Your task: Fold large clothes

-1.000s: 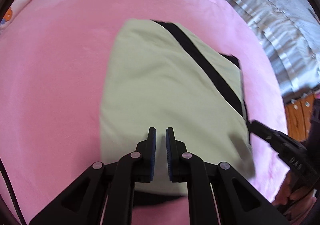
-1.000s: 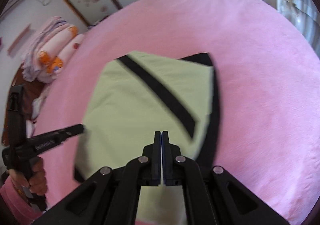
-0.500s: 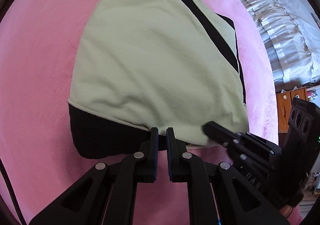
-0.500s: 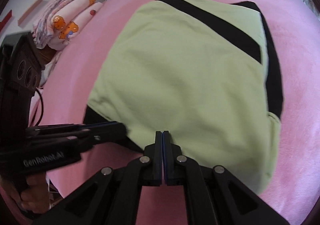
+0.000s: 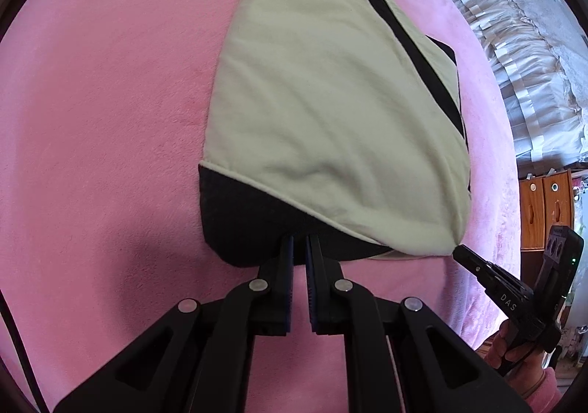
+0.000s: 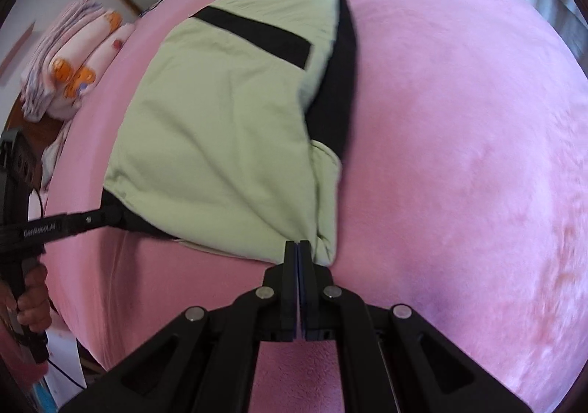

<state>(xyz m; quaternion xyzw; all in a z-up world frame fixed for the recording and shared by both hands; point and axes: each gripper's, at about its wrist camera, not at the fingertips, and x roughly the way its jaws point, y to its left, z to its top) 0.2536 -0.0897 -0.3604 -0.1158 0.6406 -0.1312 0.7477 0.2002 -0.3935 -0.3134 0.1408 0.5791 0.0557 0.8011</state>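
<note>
A folded pale green garment [image 5: 330,111] with black stripes and a black hem lies on the pink blanket [image 5: 103,118]. My left gripper [image 5: 299,242] is shut on its black hem at the near edge. My right gripper [image 6: 298,245] is shut on the green near corner of the garment [image 6: 220,126]. In the left wrist view the right gripper [image 5: 463,251] pinches the garment's right corner. In the right wrist view the left gripper [image 6: 114,216] holds the black hem at the left.
A white ruffled bedspread [image 5: 525,56] and wooden drawers [image 5: 544,207] lie to the right. Stacked pink bedding [image 6: 73,52] sits at the far left by a wall. A pink blanket [image 6: 459,155] covers the whole work surface.
Both grippers have moved back to the garment's near edge and closed on it. The near edge has been pulled toward me, and the right corner has drawn into a point.
</note>
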